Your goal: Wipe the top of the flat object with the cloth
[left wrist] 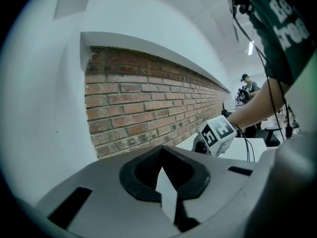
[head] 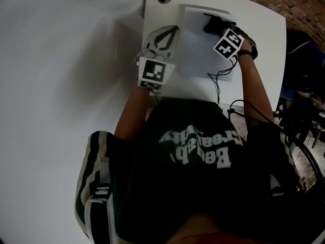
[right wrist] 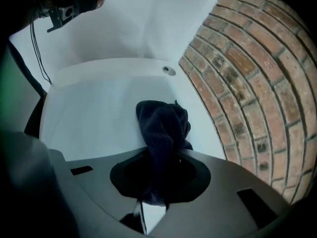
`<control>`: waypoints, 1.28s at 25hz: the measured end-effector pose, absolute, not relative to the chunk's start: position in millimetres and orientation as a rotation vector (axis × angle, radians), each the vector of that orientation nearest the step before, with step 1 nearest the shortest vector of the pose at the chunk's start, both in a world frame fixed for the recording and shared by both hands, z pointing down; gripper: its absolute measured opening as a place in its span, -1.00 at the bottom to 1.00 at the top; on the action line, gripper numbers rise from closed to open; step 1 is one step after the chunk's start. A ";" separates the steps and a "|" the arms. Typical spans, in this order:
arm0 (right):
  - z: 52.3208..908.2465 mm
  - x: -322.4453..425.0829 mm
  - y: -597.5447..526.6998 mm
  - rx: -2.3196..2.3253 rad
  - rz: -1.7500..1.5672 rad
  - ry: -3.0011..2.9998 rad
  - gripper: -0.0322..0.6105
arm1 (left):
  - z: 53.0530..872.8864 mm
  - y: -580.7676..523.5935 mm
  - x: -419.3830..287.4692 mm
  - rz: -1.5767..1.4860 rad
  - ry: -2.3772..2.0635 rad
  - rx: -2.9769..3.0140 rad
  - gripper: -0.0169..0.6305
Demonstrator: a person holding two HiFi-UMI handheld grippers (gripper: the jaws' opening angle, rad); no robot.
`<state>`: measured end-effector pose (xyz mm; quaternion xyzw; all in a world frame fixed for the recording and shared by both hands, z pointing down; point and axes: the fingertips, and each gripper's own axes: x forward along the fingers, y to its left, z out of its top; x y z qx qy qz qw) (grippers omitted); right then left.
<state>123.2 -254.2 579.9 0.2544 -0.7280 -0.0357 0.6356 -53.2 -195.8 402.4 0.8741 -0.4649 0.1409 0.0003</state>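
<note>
One dark cloth (right wrist: 162, 128) between right gripper (right wrist: 151, 202) jaws

A white table (right wrist: 89, 88) lies under and ahead of the right gripper (right wrist: 153, 195), with a brick wall (right wrist: 247, 83) close on its right. Ahead of the left gripper (left wrist: 166, 187), white wall (left wrist: 44, 108) frames the brick, and a ceiling light (left wrist: 251, 47) glows up right.

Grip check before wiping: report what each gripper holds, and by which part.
Right gripper: jaws shut on the dark cloth, pinching its near bunched end. Left gripper: jaws together, nothing held.
</note>
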 end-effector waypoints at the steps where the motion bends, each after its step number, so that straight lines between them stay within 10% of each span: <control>1: 579.4 136.0 -253.7 0.603 -0.066 -1.651 -0.72 | 401.6 -196.1 -49.1 0.434 -1.450 2.756 -0.96; 12: 563.8 175.5 -253.9 0.713 -0.053 -1.626 -0.72 | 389.5 -191.6 -33.5 0.469 -1.452 2.794 -0.96; 32: 583.0 -4.8 -210.0 0.331 -0.234 -1.749 -0.72 | 391.7 -172.3 -93.1 0.462 -1.623 2.638 -0.96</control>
